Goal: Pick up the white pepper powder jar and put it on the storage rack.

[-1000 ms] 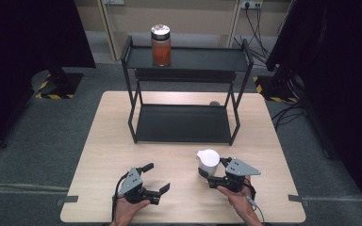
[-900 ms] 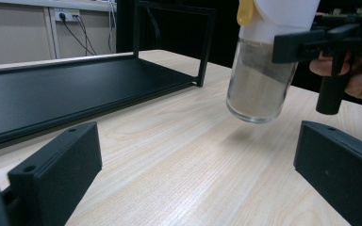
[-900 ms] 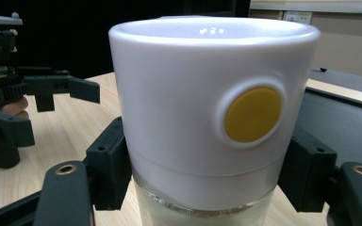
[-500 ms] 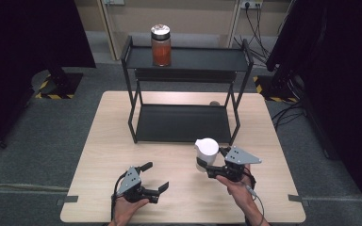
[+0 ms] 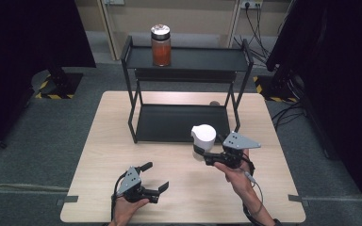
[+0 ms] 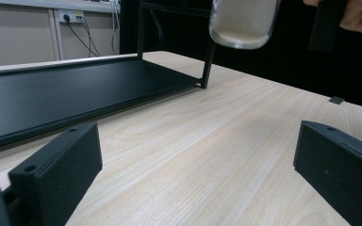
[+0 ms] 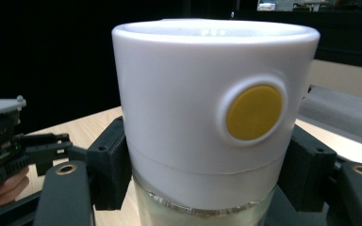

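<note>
the table [image 5: 122, 141] carries a black two-tier rack [image 5: 184, 66], and every place below is given relative to that rack. on its top shelf, toward the left end, an orange-filled jar with a metal lid [image 5: 160, 44] stands upright. the rack's lower shelf [image 5: 169, 123] lies bare.

just in front of the rack's front right leg, the white-lidded jar [image 5: 202, 137] hangs off the tabletop; the left gripper view shows its glass bottom [image 6: 243, 23] in the air above the wood. the right gripper [image 5: 202, 153] is clamped on it, its jaws pressing the glass body just under the white lid [image 7: 207, 103], which bears a yellow round button [image 7: 253, 112]. the jar sits about upright in the grip.

farther out from the rack, toward the near left of the table, the left gripper [image 5: 156, 178] rests low over the wood with its jaws spread wide and nothing between them.

as a judgement: the pick-up looks done, since the jar is gripped and clear of the table. what is left is the carry to the rack and the set-down on a shelf, likely beside the orange jar or on the bare lower tier; which one cannot be told. the release also remains.
</note>
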{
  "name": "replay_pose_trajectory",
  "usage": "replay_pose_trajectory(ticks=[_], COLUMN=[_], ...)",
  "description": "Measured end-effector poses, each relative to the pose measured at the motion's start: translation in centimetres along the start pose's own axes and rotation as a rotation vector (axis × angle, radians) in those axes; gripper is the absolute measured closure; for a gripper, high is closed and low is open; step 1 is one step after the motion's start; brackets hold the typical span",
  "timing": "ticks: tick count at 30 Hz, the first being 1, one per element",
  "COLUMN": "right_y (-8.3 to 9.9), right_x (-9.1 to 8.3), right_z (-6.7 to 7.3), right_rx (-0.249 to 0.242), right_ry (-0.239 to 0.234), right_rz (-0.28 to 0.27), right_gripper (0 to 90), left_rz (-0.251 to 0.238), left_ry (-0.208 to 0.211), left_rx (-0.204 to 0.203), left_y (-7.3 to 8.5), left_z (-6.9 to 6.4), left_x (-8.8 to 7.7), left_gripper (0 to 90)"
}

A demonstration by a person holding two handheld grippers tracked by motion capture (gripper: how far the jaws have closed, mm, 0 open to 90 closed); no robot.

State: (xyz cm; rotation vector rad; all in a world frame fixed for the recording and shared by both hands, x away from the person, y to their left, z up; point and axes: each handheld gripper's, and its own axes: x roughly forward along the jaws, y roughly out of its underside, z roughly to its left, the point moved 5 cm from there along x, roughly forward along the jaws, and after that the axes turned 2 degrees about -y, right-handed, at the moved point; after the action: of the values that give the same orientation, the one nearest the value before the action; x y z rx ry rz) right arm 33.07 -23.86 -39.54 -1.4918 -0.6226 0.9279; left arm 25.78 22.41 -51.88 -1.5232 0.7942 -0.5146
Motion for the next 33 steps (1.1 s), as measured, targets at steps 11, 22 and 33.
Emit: replay_pose_trajectory(ticks=[11, 22, 33], right_y=[-3.7, -7.0, -10.7], right_x=[0.8, 1.7, 2.5], right_z=[-0.5, -0.9, -1.1], right_rx=[-0.022, -0.04, -0.053], right_ry=[-0.01, -0.006, -0.012], right_rz=[-0.009, -0.017, -0.037], right_gripper=[30.5, 30.5, 30.6], left_rz=[0.003, 0.002, 0.003], left_ry=[0.002, 0.001, 0.0], left_rx=[-0.003, -0.006, -0.004], left_y=[0.0, 0.0, 0.0], left_z=[0.0, 0.0, 0.1], left_x=[0.0, 0.0, 0.0], left_gripper=[0.8, 0.8, 0.8])
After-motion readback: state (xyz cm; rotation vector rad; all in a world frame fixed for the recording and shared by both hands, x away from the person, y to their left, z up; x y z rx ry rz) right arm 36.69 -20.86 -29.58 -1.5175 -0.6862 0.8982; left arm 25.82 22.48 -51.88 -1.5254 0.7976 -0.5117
